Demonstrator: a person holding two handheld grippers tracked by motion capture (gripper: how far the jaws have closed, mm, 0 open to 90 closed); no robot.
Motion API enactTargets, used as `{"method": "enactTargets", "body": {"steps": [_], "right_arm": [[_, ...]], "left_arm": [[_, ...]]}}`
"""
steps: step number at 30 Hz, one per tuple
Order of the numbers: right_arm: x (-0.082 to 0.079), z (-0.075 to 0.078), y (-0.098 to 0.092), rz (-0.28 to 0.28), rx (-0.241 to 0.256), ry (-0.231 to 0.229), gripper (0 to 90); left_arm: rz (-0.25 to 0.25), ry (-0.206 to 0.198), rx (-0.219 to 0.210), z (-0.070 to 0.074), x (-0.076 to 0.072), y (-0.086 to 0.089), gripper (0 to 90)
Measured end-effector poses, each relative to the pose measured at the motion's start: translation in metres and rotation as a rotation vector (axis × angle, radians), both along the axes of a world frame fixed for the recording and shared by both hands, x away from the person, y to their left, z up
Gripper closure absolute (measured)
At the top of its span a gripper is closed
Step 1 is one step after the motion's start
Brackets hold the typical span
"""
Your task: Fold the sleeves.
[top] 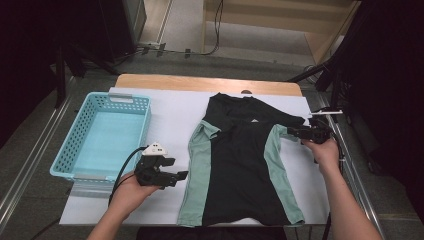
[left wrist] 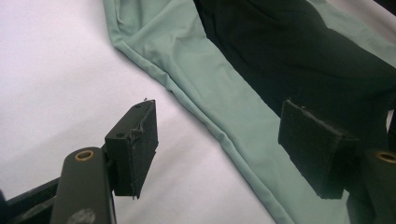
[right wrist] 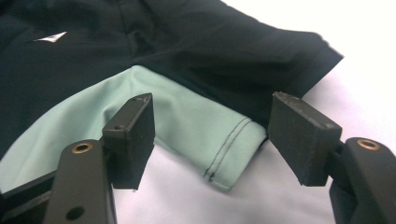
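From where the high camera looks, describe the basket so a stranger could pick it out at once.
Start at the white sheet covering the table. On its left edge, left of the black and green shirt, sits the basket. It is the one light blue thing, rectangular, with perforated walls, and it holds nothing.

One black-and-green shirt (top: 240, 165), laid flat on one table (top: 170, 120). One blue basket (top: 80, 130). Two grippers: left gripper (top: 181, 175), right gripper (top: 292, 132).
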State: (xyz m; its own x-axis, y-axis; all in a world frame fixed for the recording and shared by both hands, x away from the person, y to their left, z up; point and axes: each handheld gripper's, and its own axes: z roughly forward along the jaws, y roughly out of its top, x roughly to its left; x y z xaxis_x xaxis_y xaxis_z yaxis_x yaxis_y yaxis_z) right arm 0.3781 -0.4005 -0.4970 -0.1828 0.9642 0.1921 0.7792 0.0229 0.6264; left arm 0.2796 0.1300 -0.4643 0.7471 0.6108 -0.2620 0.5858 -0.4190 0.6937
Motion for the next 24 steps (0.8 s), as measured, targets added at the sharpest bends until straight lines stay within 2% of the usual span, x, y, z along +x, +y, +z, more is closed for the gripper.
{"method": "enactTargets", "body": {"steps": [3,8,11,14,17,21,22,24], "right_arm": [[0.005,-0.003,-0.005,-0.033,0.002,0.011,30.5],[0.009,-0.008,-0.007,-0.052,0.004,0.019,30.7],[0.014,-0.016,-0.009,-0.072,-0.007,0.038,31.3],[0.014,-0.018,-0.007,-0.071,-0.029,0.024,33.2],[0.013,-0.018,-0.002,-0.056,-0.097,0.013,42.8],[0.013,-0.017,0.002,-0.055,-0.113,0.015,47.4],[0.013,-0.017,0.004,-0.050,-0.109,0.017,54.9],[0.012,-0.016,0.006,-0.049,-0.094,0.026,64.0]], "left_arm": [[0.001,-0.001,0.000,0.000,-0.001,0.000,29.6],[0.002,-0.005,0.004,-0.001,-0.002,0.000,29.6],[0.001,-0.009,0.010,-0.002,-0.002,0.000,29.6],[-0.001,-0.008,0.013,-0.002,-0.002,0.000,29.6],[0.000,-0.006,0.011,-0.002,-0.003,-0.001,29.6],[-0.003,-0.007,0.013,-0.001,-0.003,0.000,29.6],[-0.003,-0.007,0.014,-0.001,-0.003,0.000,29.5],[-0.004,-0.007,0.014,-0.001,-0.003,-0.001,29.5]]}}
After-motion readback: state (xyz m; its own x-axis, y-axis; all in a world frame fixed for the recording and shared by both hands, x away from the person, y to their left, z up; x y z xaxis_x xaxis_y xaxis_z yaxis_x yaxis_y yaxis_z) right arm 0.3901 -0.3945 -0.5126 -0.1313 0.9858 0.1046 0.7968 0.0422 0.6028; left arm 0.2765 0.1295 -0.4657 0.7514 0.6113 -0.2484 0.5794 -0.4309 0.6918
